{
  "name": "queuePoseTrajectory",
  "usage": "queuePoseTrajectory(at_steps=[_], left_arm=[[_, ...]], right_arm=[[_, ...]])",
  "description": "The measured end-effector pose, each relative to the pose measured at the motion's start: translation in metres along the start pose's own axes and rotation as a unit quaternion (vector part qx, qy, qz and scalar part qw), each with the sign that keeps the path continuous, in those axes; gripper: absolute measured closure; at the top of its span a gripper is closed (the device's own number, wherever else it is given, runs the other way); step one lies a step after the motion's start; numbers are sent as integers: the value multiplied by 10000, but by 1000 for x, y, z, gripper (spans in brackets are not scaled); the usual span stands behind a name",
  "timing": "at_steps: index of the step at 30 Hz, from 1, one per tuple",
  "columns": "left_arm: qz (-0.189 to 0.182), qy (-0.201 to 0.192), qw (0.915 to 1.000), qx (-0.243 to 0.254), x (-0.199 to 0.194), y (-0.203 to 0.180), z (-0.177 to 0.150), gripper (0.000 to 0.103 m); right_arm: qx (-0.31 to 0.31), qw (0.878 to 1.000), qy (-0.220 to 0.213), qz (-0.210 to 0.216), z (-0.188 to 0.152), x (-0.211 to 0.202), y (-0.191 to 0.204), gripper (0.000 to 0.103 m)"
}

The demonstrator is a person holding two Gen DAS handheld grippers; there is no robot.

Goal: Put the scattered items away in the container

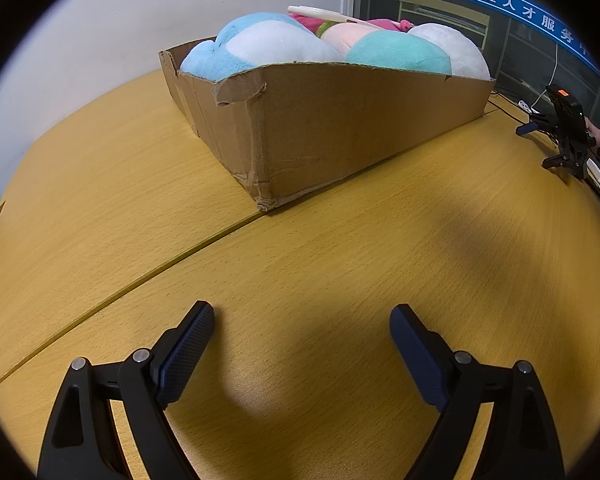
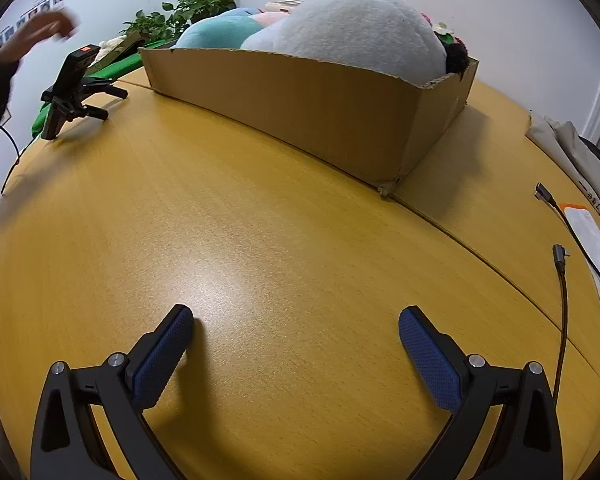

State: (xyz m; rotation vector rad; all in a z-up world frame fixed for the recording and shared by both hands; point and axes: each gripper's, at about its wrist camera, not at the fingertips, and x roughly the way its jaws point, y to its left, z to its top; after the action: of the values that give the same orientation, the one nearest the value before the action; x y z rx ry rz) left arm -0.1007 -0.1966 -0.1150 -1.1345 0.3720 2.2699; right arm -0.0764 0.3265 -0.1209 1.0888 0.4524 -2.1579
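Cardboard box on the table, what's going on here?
The cardboard box is already packed with plush toys. Both grippers sit on the wooden table, wide open and empty: the left hand-held gripper and the right hand-held gripper. In the right wrist view, the person's hand is raised off the left one.

My left gripper (image 1: 302, 316) has black arms and dark blue dotted pads. At twelve o'clock, the brown cardboard box (image 1: 340, 128) holds sky-blue-and-white (image 1: 256, 46), teal (image 1: 398, 56) and white (image 1: 456, 48) plush toys on the yellow wood-grain table (image 1: 340, 280).
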Motion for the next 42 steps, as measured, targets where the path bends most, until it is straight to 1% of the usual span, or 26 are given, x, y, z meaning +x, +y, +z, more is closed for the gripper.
queuePoseTrajectory(at_steps=[4,8,12,42], left_arm=[[0,-1,10000,1,1,0,1,14],[-1,-1,10000,1,2,0,1,14],[44,-9,9999,-91,2,4,-1,14],[62,-14,10000,-75,7,-1,0,13]], right_arm=[[-114,9999,-1,85,-6,-4,0,0],[-136,9999,2,81,-8,-5,-1,0],[-137,9999,3,77,-9,-7,-1,0],[-129,9999,-2,80,-11,-8,1,0]])
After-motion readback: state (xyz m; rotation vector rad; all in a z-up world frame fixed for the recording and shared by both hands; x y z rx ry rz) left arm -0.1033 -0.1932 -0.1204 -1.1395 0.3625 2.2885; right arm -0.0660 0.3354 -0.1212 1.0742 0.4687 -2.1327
